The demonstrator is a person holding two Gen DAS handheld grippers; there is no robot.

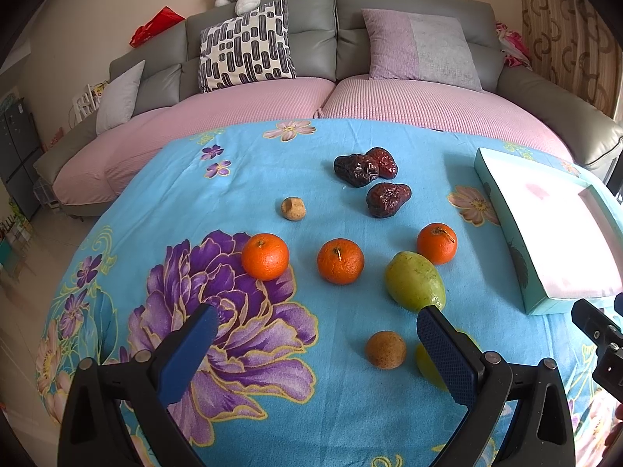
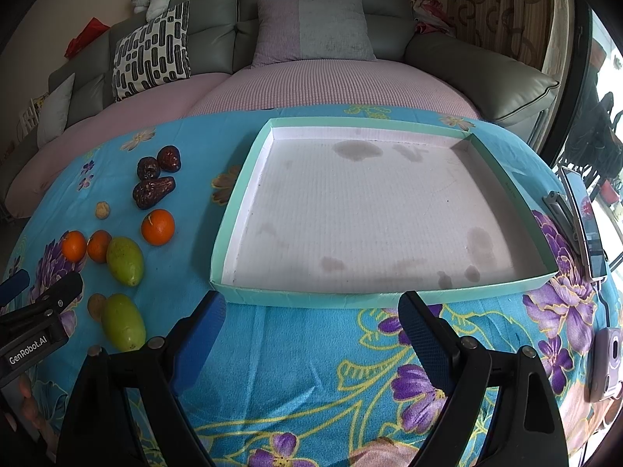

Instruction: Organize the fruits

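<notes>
In the left wrist view, three oranges (image 1: pixel 340 260) lie mid-table, with three dark red dates (image 1: pixel 388 199) behind them. A green fruit (image 1: pixel 414 281) sits to their right, and a second green fruit (image 1: pixel 426 366) is partly hidden behind my right finger. Two small brown fruits (image 1: pixel 385 349) lie on the cloth. My left gripper (image 1: pixel 315 330) is open and empty, above the near cloth. In the right wrist view, my right gripper (image 2: pixel 311 319) is open and empty in front of the teal tray (image 2: pixel 249 194). The tray holds nothing.
The table has a blue floral cloth (image 1: pixel 233 194). A grey sofa with pink covers (image 1: pixel 350 93) runs behind it. A phone (image 2: pixel 590 229) and a small device (image 2: pixel 605 362) lie at the table's right edge. The left gripper's body (image 2: pixel 35 334) shows at the left of the right wrist view.
</notes>
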